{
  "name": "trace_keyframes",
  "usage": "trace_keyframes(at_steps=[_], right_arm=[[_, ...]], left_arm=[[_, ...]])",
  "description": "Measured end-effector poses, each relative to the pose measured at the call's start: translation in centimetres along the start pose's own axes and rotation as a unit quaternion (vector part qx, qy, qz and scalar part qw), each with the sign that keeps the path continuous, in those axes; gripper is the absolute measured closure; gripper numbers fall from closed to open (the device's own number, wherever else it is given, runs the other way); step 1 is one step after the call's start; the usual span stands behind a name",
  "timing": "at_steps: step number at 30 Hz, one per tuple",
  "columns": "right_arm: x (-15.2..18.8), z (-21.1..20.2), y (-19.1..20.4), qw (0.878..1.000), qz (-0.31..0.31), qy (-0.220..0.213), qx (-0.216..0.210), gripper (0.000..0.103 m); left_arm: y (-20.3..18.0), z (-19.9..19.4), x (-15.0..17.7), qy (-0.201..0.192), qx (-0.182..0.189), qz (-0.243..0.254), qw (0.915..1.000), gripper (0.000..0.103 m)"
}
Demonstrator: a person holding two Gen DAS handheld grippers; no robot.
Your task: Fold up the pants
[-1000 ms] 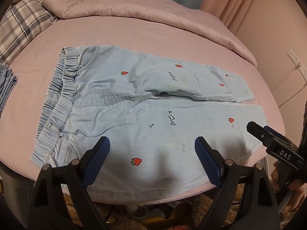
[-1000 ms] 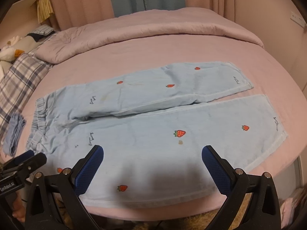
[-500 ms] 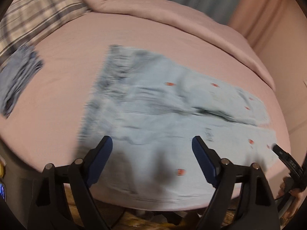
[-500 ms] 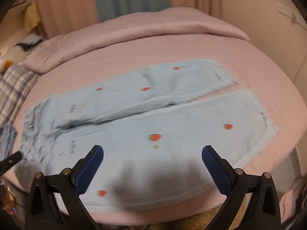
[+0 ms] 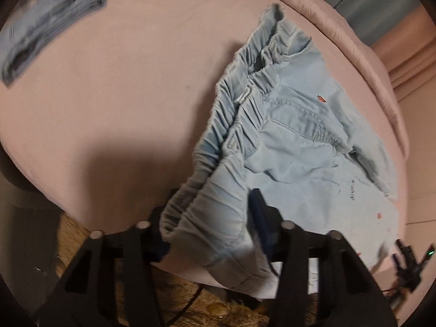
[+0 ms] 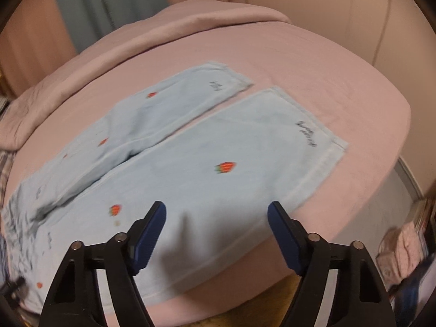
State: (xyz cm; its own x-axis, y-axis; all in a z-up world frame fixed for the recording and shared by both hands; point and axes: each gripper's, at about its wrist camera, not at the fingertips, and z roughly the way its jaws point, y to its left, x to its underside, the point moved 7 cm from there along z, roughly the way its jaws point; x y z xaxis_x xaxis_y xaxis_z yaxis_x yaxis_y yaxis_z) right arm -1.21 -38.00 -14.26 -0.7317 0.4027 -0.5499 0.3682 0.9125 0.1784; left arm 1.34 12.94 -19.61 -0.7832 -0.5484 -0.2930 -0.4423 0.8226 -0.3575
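Both grippers dropped toward near edge of pants; left now over waistband corner, jaws narrowing.
Left gripper [image 5: 209,229] closing round bunched waistband of pants [image 5: 294,136], lower centre of frame, cloth between pads; firm pinch can't be told. Right gripper [image 6: 216,234] closing, half-wide, nothing between, above near leg [image 6: 231,169]. Step: grasp for lengthwise fold; next needs right pinch on leg edge. Pink bed [image 6: 313,62], curtains upper left, folded garment [image 5: 46,24] upper left.

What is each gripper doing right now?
Left gripper: closing, pants waistband between its fingers.
Right gripper: closing, open above the pants, holding nothing.
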Motion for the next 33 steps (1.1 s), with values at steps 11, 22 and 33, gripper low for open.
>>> trace_keyframes(at_steps=[11, 22, 33], right_arm=[[-2.6, 2.9, -11.9, 0.988, 0.143, 0.021, 0.046, 0.032], [-3.5, 0.6, -10.2, 0.985, 0.164, -0.012, -0.044, 0.100], [-1.7, -0.2, -11.8, 0.983, 0.177, -0.019, -0.046, 0.101]], left_arm=[[0.6, -0.6, 0.9, 0.006, 0.062, -0.036, 0.9974, 0.081], [2.0, -3.7, -1.7, -0.039, 0.035, -0.028, 0.9982, 0.083], [2.6, -3.1, -1.2, -0.008, 0.004, -0.019, 0.9998, 0.081]])
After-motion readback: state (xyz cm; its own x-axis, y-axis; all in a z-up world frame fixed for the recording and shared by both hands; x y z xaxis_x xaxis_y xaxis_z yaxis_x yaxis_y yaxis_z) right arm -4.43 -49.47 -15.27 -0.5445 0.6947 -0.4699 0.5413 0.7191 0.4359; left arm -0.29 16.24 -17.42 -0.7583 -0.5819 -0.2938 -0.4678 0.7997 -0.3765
